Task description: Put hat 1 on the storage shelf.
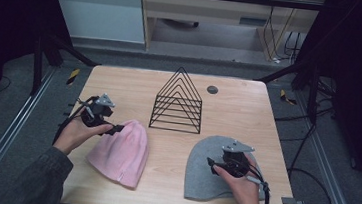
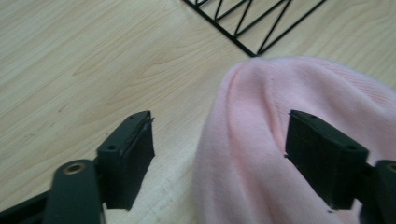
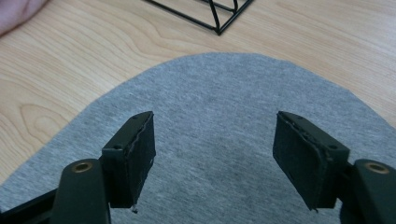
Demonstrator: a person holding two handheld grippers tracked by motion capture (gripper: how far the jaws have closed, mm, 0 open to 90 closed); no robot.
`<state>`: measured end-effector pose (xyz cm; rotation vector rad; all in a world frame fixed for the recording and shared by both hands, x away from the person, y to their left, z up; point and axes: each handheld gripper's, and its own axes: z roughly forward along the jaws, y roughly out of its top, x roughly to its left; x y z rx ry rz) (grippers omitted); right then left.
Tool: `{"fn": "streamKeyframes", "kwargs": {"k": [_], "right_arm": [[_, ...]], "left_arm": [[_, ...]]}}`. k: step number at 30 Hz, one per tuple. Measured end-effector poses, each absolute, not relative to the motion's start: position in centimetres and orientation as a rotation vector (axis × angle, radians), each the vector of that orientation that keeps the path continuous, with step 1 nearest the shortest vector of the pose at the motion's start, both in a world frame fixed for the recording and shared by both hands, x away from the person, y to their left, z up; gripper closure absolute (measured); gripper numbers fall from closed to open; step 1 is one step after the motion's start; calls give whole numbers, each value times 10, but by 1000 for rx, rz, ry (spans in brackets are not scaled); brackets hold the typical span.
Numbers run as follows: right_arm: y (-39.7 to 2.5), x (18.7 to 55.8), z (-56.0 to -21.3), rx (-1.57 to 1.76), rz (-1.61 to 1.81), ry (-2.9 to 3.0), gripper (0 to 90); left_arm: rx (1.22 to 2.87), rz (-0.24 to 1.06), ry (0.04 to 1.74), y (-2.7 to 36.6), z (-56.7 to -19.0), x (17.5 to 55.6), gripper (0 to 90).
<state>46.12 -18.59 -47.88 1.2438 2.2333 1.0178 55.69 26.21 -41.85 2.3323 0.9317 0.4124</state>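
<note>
Between my left gripper's (image 2: 219, 154) jaws, which stand wide apart, I see the rounded top of the pink beanie (image 2: 289, 140): one jaw sits over bare wood on the hat's outer side, the other over the pink knit, and I cannot tell whether either touches it. From above, that left gripper (image 1: 114, 129) is at the far left edge of the pink hat, which lies flat on the near left part of the table (image 1: 120, 83). My right gripper (image 3: 215, 161) also has its jaws spread apart, hovering over the grey beanie (image 3: 224, 107) with nothing clamped; in the high view the right gripper (image 1: 212, 163) is above the middle of the grey hat (image 1: 200, 166), near right on the table. Farther out, the black wire rack (image 1: 178, 101) stands upright at the table's centre, beyond both hats, its near corner just beside the pink crown. A small dark round disc (image 1: 212, 89) lies far right of the rack.
</note>
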Motion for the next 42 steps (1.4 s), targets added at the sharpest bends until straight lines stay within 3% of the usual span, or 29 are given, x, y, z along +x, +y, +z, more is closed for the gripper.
{"fn": "streamKeyframes", "kwargs": {"k": [6, 11, 18, 21, 23, 27, 42], "right_arm": [[-184, 461, -480, 1221, 1013, 2259, 395], [-183, 461, -481, 1220, 1011, 2271, 397], [-181, 462, -483, 1219, 1009, 2291, 372], [-180, 462, -483, 1219, 1005, 2290, 371], [-179, 462, -483, 1221, 1003, 2285, 370], [-180, 462, -483, 1220, 999, 2273, 369], [-174, 461, -483, 1194, 997, 2277, 367]], "left_arm": [[2348, 392, 950, 258, -433, 568, 344], [2389, 371, 937, 247, -445, 576, 387], [2439, 324, 890, 238, -463, 577, 383], [2436, 303, 888, 238, -467, 574, 491], [2422, 290, 886, 238, -468, 570, 637], [2408, 331, 907, 240, -466, 566, 810], [2306, 402, 908, 257, -430, 528, 839]]}}
